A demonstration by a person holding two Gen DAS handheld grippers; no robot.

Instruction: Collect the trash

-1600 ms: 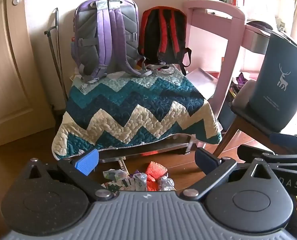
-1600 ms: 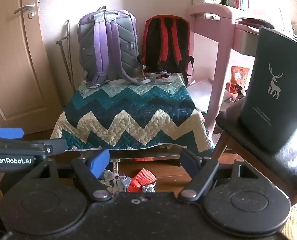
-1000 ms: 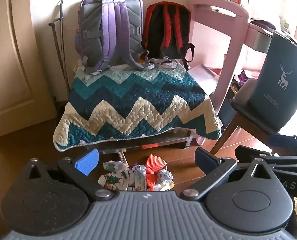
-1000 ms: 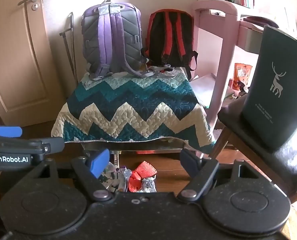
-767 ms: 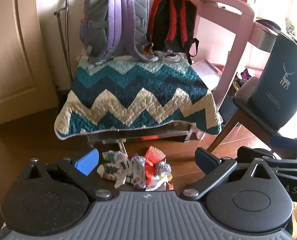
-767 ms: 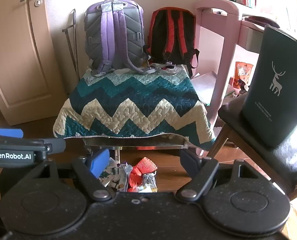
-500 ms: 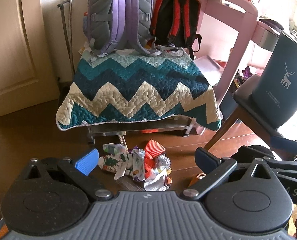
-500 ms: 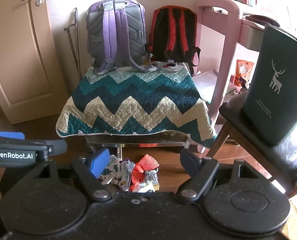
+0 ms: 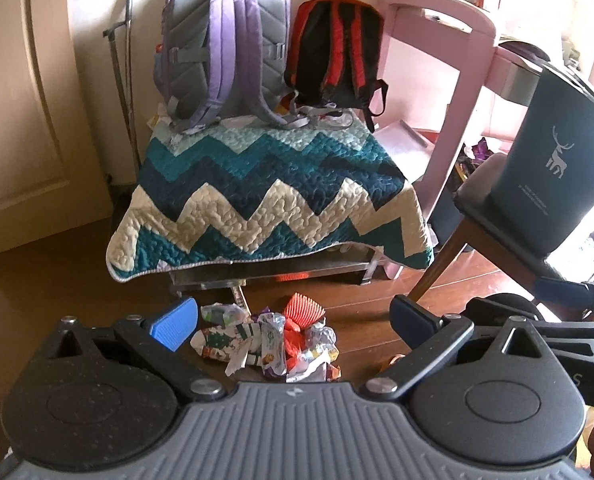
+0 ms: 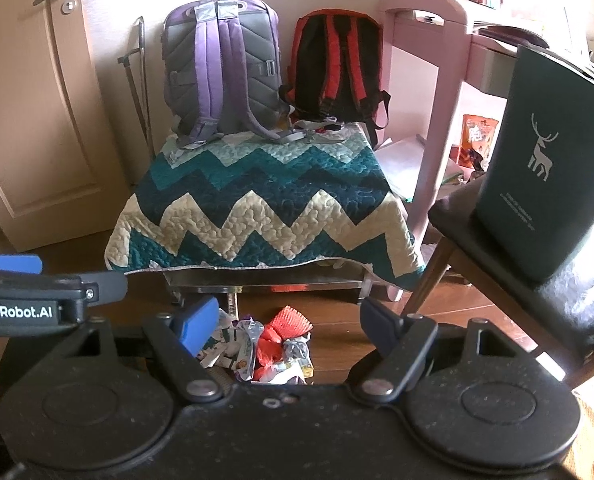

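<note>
A dark wooden floor (image 9: 357, 316) lay before a cream wall and a beige door (image 10: 29, 120) in a bedroom. Left tongs (image 9: 293, 320): spread wide and empty, one blue pad (image 9: 175, 322) at the left and one dark pad (image 9: 413, 322) at the right, poised above the floor. Right tongs (image 10: 287, 320): likewise spread wide and holding nothing; the body of the left tool, marked "GenRobot.AI", crossed the left edge of the right wrist view.

Between and below the pads of both tongs, a pile of trash (image 9: 269, 344) rested on the floor: crumpled printed wrappers, silvery foil pieces and a red ribbed paper cup (image 9: 303, 310) at the far side of the pile. In the right wrist view the same pile (image 10: 265, 350) lay just in front of the tool body, untouched by either pair of tongs.

Just beyond the pile stood a low metal-framed tabletop (image 9: 265, 272) draped with a teal, navy and cream zigzag quilt (image 9: 265, 200). On the quilt, against the wall, stood a purple and grey backpack (image 9: 225, 48) and, beside it to the right, a black and red backpack (image 9: 337, 52), both upright with straps facing the cameras. To the right rose a pink desk frame (image 9: 457, 80). Nearer on the right, a dark chair (image 10: 497, 240) carried a dark green bin with a white deer emblem (image 10: 545, 168), standing upright on the seat.
</note>
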